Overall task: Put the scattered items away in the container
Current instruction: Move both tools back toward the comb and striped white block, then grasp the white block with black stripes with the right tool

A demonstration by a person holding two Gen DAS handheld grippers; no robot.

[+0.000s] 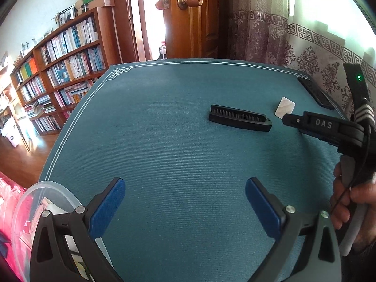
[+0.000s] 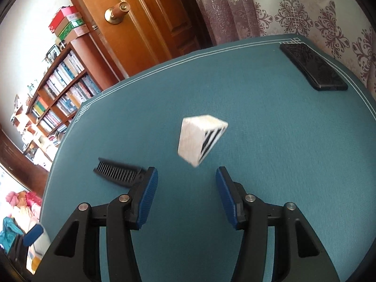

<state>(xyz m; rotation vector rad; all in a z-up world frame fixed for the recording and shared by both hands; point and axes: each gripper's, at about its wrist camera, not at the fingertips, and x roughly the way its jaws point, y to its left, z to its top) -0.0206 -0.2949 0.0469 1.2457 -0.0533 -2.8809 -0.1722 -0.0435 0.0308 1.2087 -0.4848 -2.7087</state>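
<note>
Teal cloth covers the surface [image 2: 258, 108], where the white block [image 2: 199, 138] lies just ahead of the right gripper [image 2: 186, 196], spread wide and empty, nearer than the left gripper [image 1: 185, 209], also released beside the clear container [image 1: 28, 202]

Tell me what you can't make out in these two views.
- Container contents: left wrist view, hidden by the left gripper and cloudy plastic.
- White block: right wrist view, motion-blurred; markings unreadable.
- Comb: right wrist view, one end behind a right gripper finger.
- Phone: left wrist view, partly hidden by the other gripper.
</note>
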